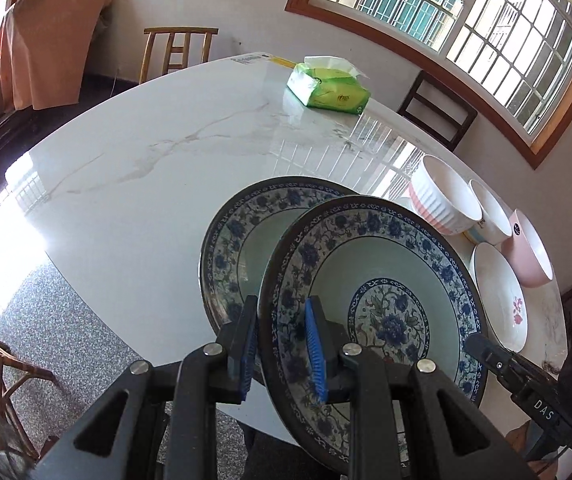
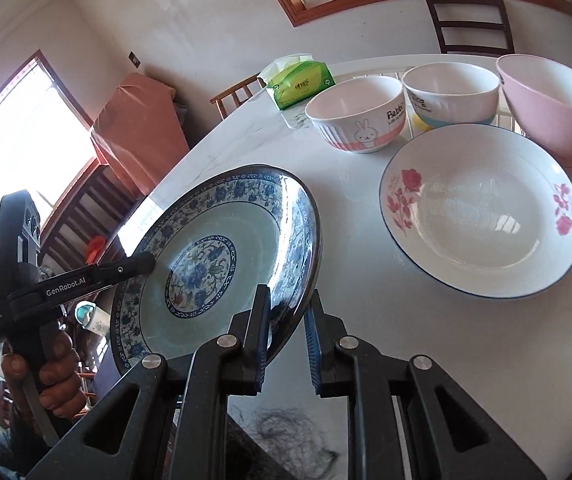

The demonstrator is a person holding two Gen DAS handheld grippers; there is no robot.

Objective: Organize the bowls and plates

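A blue floral plate (image 1: pixel 381 292) is held tilted above the table, gripped at opposite rims. My left gripper (image 1: pixel 282 344) is shut on its near rim. My right gripper (image 2: pixel 286 328) is shut on the same plate (image 2: pixel 214 264) at its right rim; the right gripper's finger also shows in the left wrist view (image 1: pixel 497 364). A second blue floral plate (image 1: pixel 238 240) lies on the table just behind the held one. A white plate with pink flowers (image 2: pixel 481 212) lies to the right. Behind it stand a rabbit bowl (image 2: pixel 359 120), a white bowl (image 2: pixel 451 94) and a pink bowl (image 2: pixel 553 108).
A white marble table (image 1: pixel 146 160) carries a green tissue pack (image 1: pixel 327 88) at its far side. Wooden chairs (image 1: pixel 178 52) stand around the table. A covered orange object (image 2: pixel 138 128) stands by the wall. A barred window (image 1: pixel 465 20) is behind the table.
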